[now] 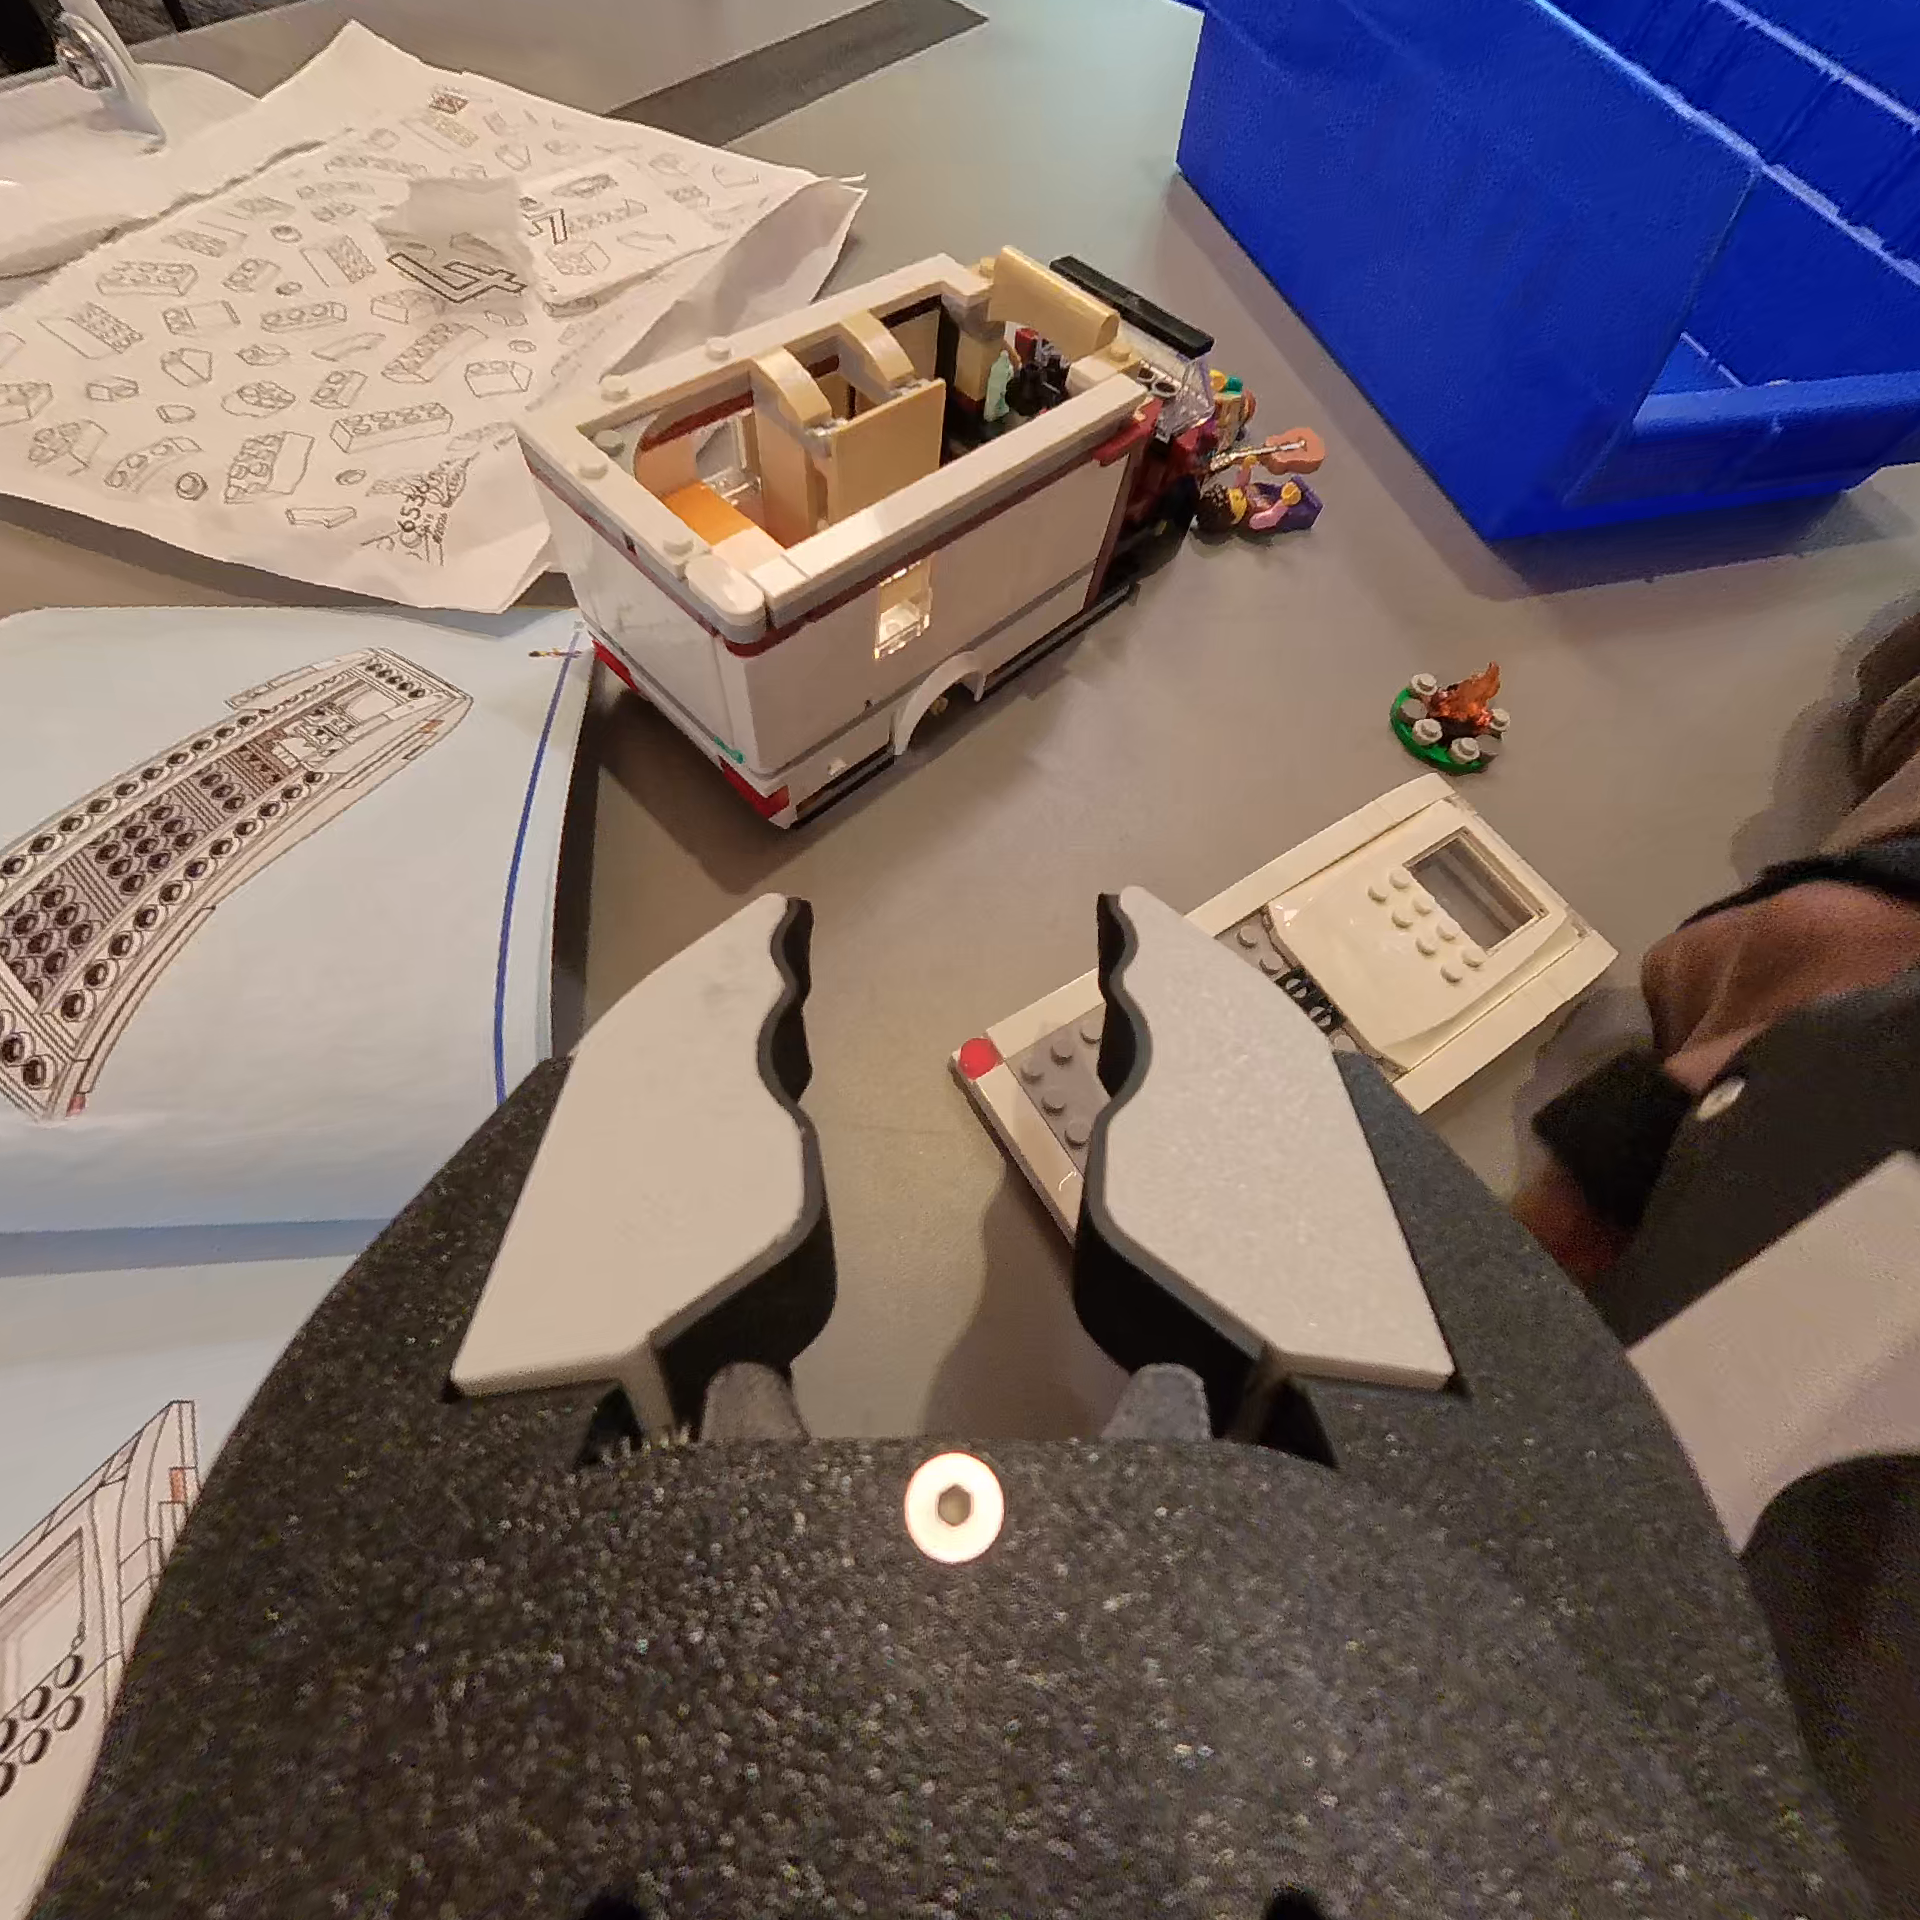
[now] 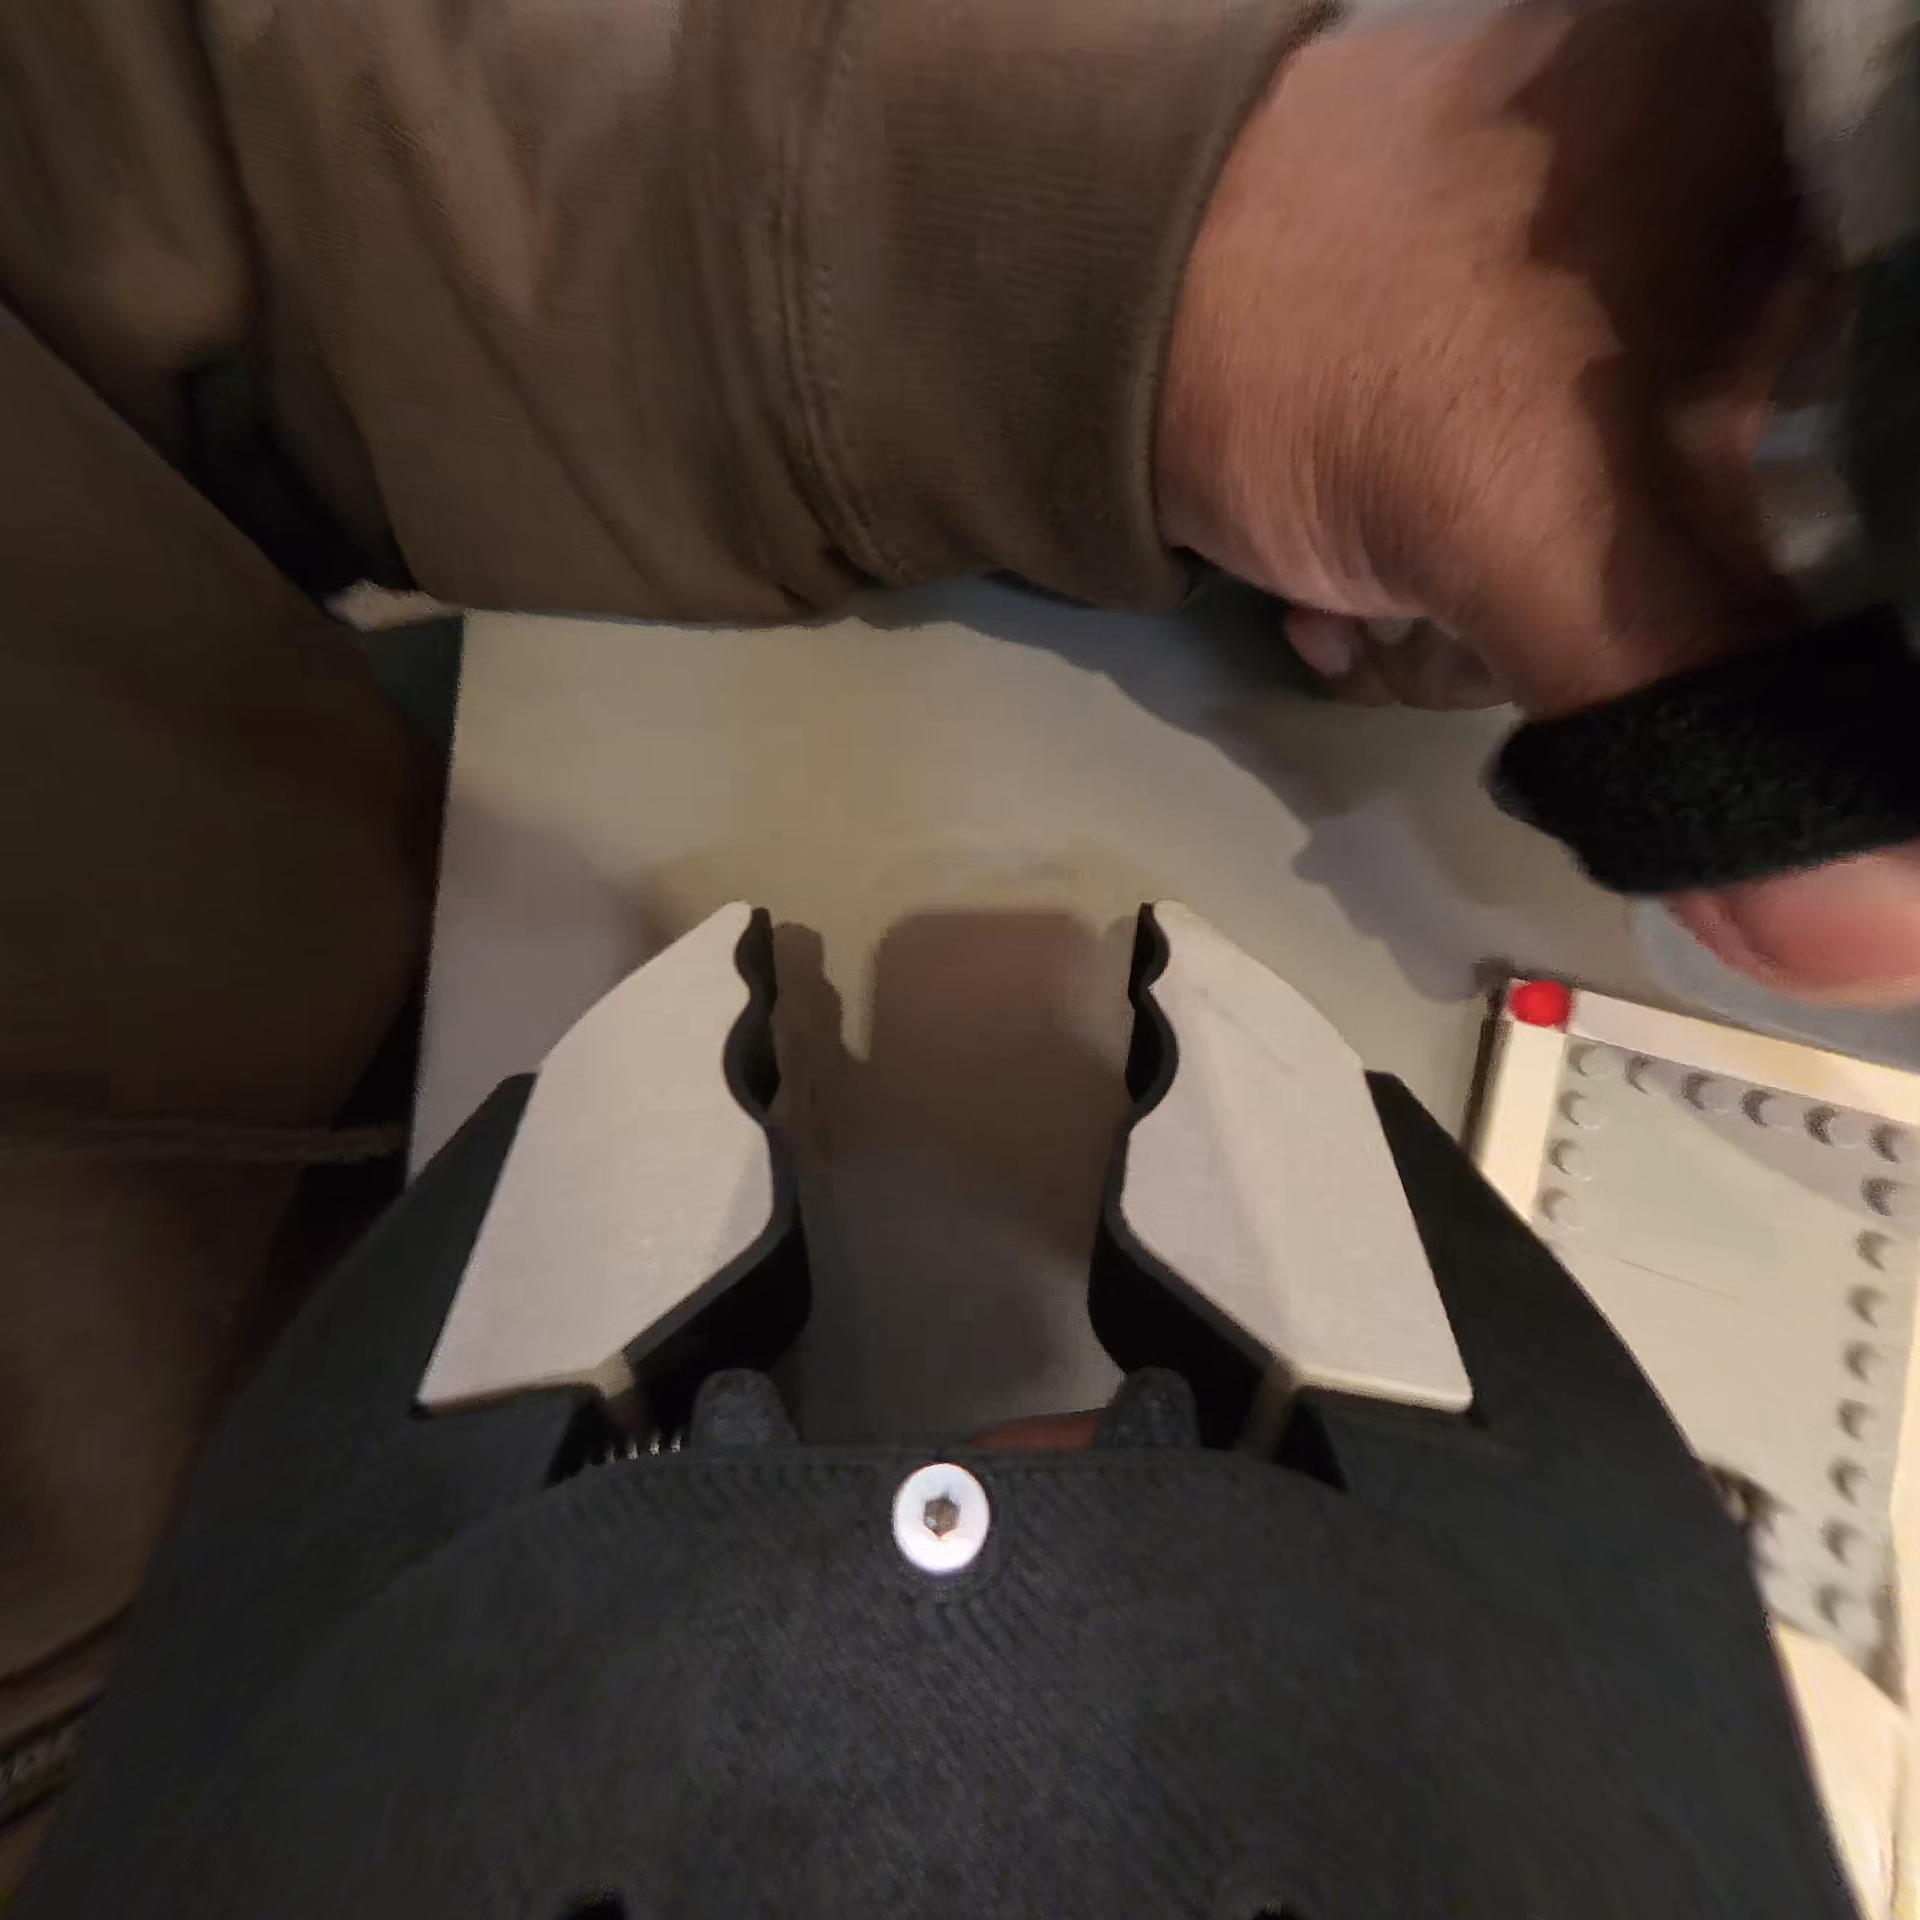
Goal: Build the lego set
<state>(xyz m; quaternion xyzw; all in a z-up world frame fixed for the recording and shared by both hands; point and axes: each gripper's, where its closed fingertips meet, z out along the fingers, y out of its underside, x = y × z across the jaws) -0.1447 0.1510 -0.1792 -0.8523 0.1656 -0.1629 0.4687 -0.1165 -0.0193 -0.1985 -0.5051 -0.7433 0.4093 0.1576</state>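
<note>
Both grippers (image 1: 951, 925) (image 2: 951, 935) gape wide, holding nothing.

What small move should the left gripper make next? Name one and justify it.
Probably shift right over the flat white roof panel. The left gripper has its fingers apart over bare table, holding nothing, and that panel lies nearest, partly under its right finger.
</note>
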